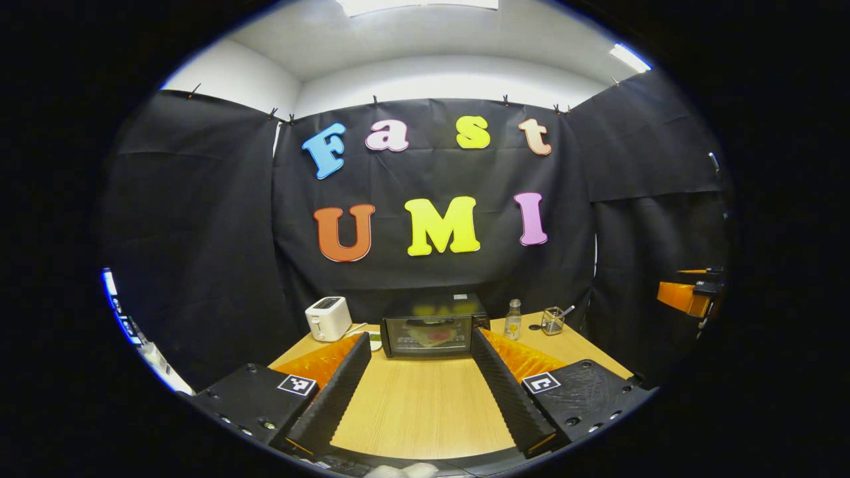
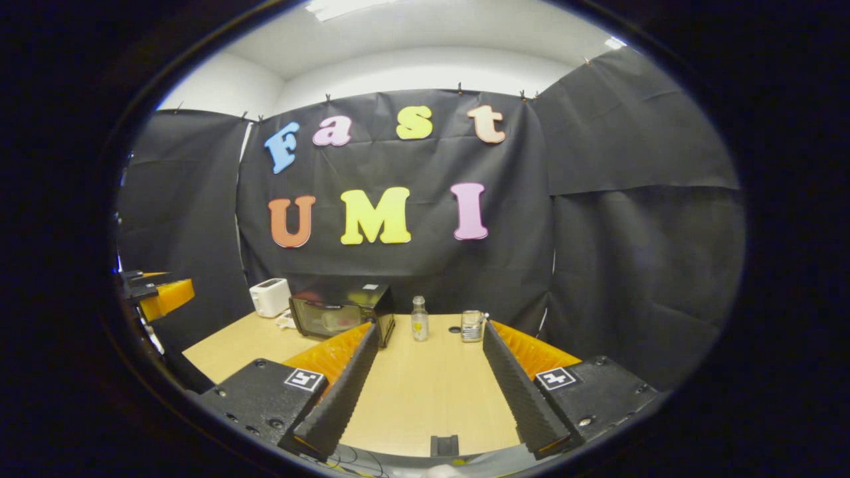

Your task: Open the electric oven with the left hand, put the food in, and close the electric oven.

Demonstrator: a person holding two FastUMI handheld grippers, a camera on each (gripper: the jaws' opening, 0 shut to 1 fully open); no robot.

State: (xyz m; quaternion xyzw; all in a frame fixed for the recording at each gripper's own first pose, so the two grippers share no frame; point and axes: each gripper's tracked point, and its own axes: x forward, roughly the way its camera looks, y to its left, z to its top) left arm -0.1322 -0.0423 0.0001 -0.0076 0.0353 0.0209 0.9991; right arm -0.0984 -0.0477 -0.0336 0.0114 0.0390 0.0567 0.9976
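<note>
oven (image 1: 435,326) at table (image 1: 425,405) back, door closed, food inside blurry | left gripper (image 1: 420,388) released, holds nothing, aimed at oven | right gripper (image 2: 428,388) spread apart, holds nothing, oven (image 2: 340,311) ahead-left

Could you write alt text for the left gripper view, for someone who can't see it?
The open left gripper points across a wooden table at a closed electric oven. A white toaster stands left of the oven; a small bottle and glass jar stand right.
</note>
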